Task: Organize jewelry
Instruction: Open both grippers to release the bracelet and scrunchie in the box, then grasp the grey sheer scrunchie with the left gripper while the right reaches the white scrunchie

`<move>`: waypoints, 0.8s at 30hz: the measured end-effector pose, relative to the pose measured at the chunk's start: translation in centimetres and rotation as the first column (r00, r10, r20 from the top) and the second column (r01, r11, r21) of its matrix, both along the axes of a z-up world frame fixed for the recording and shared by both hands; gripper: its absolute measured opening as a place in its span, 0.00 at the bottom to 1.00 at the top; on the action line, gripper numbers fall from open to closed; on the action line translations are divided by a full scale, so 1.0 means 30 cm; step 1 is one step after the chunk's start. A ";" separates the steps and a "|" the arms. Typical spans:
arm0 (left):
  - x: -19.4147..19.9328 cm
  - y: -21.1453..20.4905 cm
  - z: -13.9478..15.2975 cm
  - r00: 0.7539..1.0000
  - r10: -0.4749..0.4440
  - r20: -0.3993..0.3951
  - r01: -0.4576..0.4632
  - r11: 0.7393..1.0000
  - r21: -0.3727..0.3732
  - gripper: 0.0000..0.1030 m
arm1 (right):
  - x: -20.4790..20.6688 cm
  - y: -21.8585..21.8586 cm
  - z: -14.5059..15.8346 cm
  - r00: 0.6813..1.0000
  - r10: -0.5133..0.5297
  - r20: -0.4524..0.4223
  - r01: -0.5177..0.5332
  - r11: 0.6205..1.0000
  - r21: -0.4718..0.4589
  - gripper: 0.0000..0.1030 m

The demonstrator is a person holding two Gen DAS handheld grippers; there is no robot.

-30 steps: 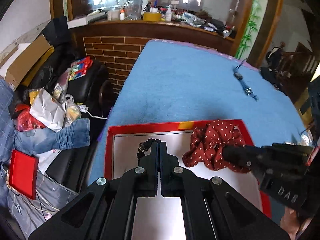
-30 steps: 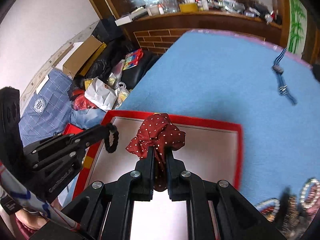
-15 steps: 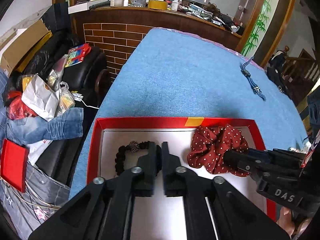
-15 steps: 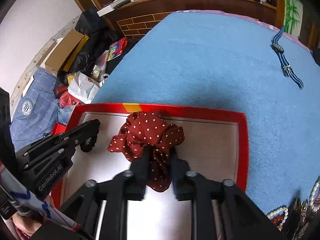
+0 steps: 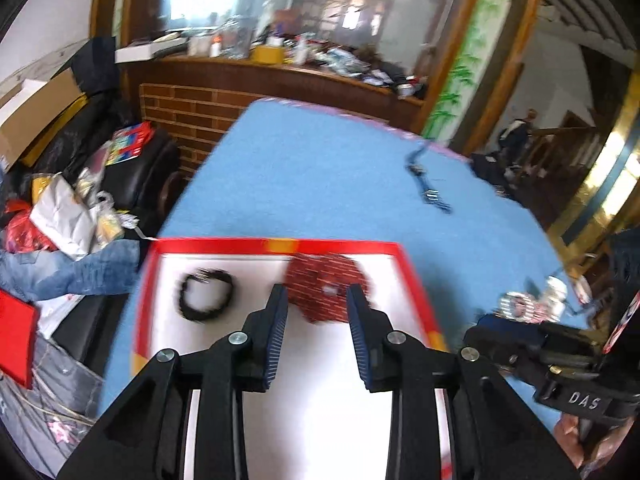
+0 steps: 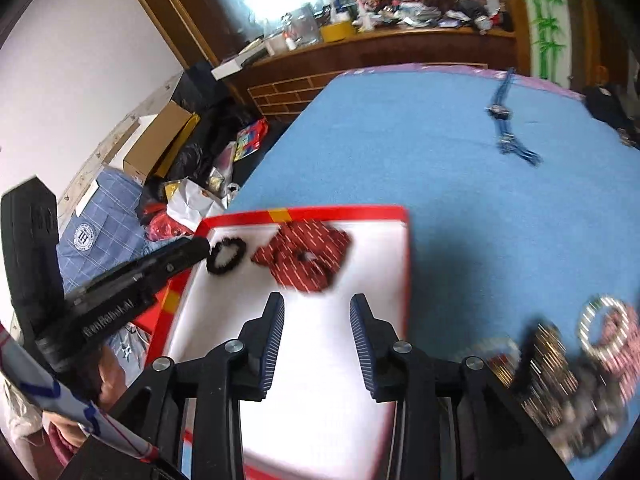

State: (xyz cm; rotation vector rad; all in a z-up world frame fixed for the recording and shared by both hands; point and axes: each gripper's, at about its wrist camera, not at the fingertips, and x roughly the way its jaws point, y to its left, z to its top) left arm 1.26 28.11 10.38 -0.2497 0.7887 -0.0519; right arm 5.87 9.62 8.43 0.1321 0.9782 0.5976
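A red-rimmed tray with a white floor lies on the blue cloth. In it rest a black beaded bracelet at the left and a red polka-dot scrunchie beside it. My left gripper hovers over the tray, its jaws opening, with nothing pressed between them. My right gripper hangs back from the scrunchie, jaws opening too and empty. The picture is blurred by motion.
A blue striped watch lies far out on the cloth. A heap of bracelets and beads sits right of the tray. Left of the table are a black couch with bags, clothes and boxes.
Both grippers let go and pulled back: the left released the black bracelet, the right released the scrunchie. Both things now lie in the tray, and both sets of jaws stand apart.
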 end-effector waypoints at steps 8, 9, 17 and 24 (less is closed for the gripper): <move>-0.088 -0.335 -0.022 0.983 -0.184 0.002 0.184 0.980 -0.070 0.31 | -0.191 -0.395 0.006 0.987 -0.153 0.058 0.153 0.988 0.001 0.36; -0.088 -0.391 -0.033 0.975 -0.220 -0.013 0.219 0.973 -0.070 0.31 | -0.203 -0.452 0.000 0.981 -0.185 0.059 0.185 0.983 0.001 0.36; -0.020 -0.626 -0.114 0.937 -0.330 -0.115 0.324 0.944 -0.064 0.31 | -0.247 -0.864 -0.047 0.896 -0.444 -0.009 0.444 0.895 0.044 0.36; -0.002 -0.776 -0.139 0.895 -0.418 -0.157 0.408 0.908 -0.095 0.31 | -0.248 -0.968 -0.080 0.875 -0.482 -0.041 0.484 0.872 0.075 0.36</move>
